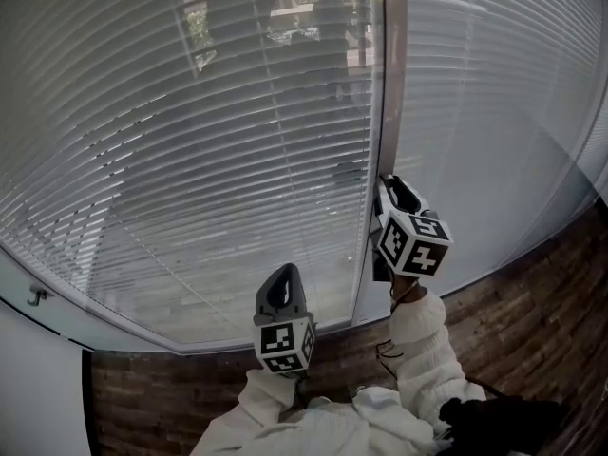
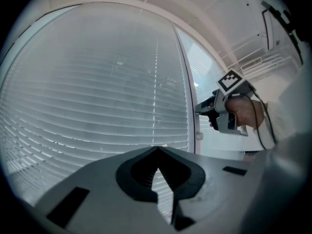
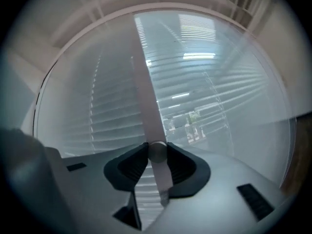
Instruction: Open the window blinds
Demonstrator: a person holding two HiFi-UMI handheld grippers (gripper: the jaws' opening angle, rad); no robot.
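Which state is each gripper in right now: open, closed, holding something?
Left gripper: closed, holding nothing.
Right gripper: closed on the small round grey knob on the pale window frame.

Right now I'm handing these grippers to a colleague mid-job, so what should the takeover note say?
Left gripper: shut, empty, held low, clear of the window.
Right gripper: shut on the small round grey knob on the pale vertical frame post between the two panes.
White horizontal slat blinds: lowered over both panes, slats not yet opened.
Done: knob gripped.
Left: work the knob, probably by turning it, until the slats open.
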